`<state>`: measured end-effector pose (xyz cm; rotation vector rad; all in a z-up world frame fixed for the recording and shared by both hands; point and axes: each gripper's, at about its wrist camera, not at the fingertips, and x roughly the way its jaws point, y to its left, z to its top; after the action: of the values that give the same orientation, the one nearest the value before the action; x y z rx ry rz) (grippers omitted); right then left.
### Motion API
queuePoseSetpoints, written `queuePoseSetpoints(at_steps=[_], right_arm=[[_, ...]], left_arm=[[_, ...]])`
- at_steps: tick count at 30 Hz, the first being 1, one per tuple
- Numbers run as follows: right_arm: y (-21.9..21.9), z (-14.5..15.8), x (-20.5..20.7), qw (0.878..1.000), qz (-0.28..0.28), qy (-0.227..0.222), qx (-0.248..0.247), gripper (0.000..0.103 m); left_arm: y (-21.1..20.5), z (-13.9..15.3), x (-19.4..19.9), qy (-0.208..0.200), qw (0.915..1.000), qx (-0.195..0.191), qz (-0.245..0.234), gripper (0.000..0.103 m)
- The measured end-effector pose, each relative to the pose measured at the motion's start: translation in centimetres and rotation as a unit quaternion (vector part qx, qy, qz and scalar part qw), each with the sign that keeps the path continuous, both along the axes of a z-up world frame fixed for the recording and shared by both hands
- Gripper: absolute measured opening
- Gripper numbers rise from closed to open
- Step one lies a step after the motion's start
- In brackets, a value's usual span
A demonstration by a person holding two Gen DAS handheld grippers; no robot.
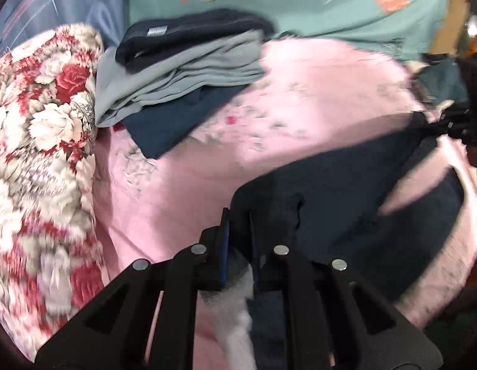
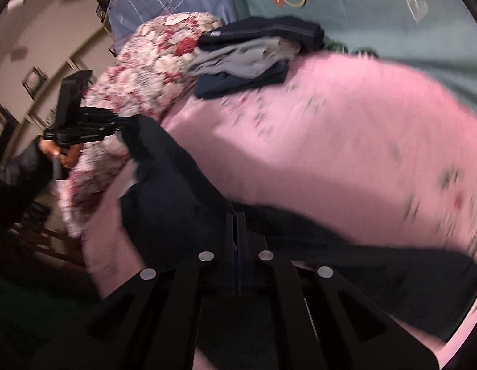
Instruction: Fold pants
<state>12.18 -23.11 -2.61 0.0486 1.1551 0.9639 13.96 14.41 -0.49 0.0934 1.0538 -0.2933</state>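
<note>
Dark navy pants [image 1: 361,191] stretch across pink bedsheet [image 1: 315,92], lower centre of both views | left gripper [image 1: 238,225] clenched on pants edge | right gripper [image 2: 235,225] clenched on pants fabric | folded clothes stack [image 1: 182,83] upper centre, beside floral quilt [image 1: 38,154]

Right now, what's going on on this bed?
A person is folding dark pants on a pink bedsheet, with a handheld gripper in each hand. The left gripper and the right gripper are each clamped on the fabric, lifting it. A stack of folded clothes sits beside a floral blanket.
</note>
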Motion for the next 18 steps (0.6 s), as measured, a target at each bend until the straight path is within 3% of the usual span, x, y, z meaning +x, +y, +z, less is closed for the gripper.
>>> queuePoseSetpoints(at_steps=[1, 3, 7, 10, 12, 13, 18], right_arm=[[-0.2, -1.1, -1.7, 1.000, 0.000, 0.015, -0.005, 0.001], [0.0, -5.0, -4.7, 0.997, -0.014, 0.068, -0.017, 0.001], [0.7, -10.9, -7.9, 0.990, -0.065, 0.118, -0.041, 0.005], [0.5, -10.4, -9.1, 0.987, -0.106, 0.114, -0.028, 0.012], [0.8, -9.3, -9.9, 0.989, -0.098, 0.111, -0.015, 0.047], [1.0, -9.3, -9.9, 0.990, -0.099, 0.102, -0.014, 0.052], [2.3, -7.8, -10.2, 0.989, -0.107, 0.100, 0.017, 0.052]], left_arm=[[-0.1, 0.5, -1.9, 0.005, 0.9998, -0.019, -0.008, 0.011], [-0.7, 0.2, -4.7, 0.015, 0.9995, -0.020, -0.018, 0.012], [-1.0, -4.7, -8.9, 0.076, 0.9968, -0.018, -0.015, 0.012], [-1.0, -8.8, -10.8, 0.124, 0.9923, 0.000, -0.004, 0.014], [-0.9, -9.2, -11.7, 0.125, 0.9922, 0.000, 0.005, 0.017], [-0.8, -8.7, -11.9, 0.121, 0.9926, -0.004, 0.008, 0.018], [0.3, -6.5, -13.2, 0.107, 0.9943, 0.001, 0.009, 0.031]])
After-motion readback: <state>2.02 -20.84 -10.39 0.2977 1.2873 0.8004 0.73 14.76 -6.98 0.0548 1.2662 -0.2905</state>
